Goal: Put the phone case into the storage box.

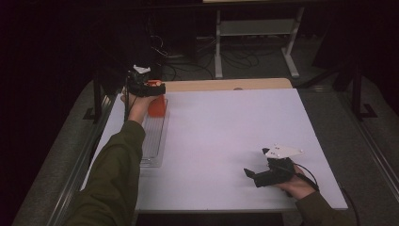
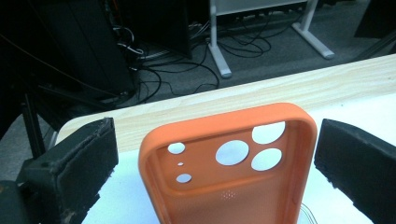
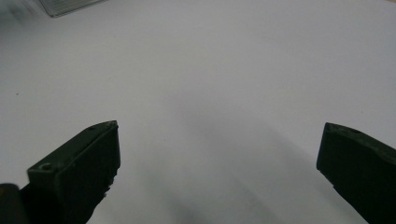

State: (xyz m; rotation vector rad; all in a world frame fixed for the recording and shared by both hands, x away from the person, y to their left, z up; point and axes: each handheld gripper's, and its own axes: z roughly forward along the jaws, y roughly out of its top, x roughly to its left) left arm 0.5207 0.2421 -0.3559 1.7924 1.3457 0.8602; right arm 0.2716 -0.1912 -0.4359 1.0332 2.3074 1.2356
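Observation:
An orange phone case (image 2: 229,186) with round camera holes stands upright, its hollow inside toward the left gripper view. It rises between the jaws of my left gripper (image 2: 217,140), which is open; there is a gap on the left and the right jaw is close beside the case's edge. In the high view the left gripper (image 1: 146,87) is at the table's far left, with the orange case (image 1: 157,106) just below it at the far end of a clear tray (image 1: 154,141). My right gripper (image 1: 256,164) rests near the front right, open, with bare white table between its jaws (image 3: 217,154).
The white tabletop (image 1: 226,136) stretches between the two hands. A wooden strip (image 1: 226,84) runs along the far edge. Beyond it are cables and a white table frame (image 1: 219,52) on the floor. The person's sleeve (image 1: 117,165) lies along the left side.

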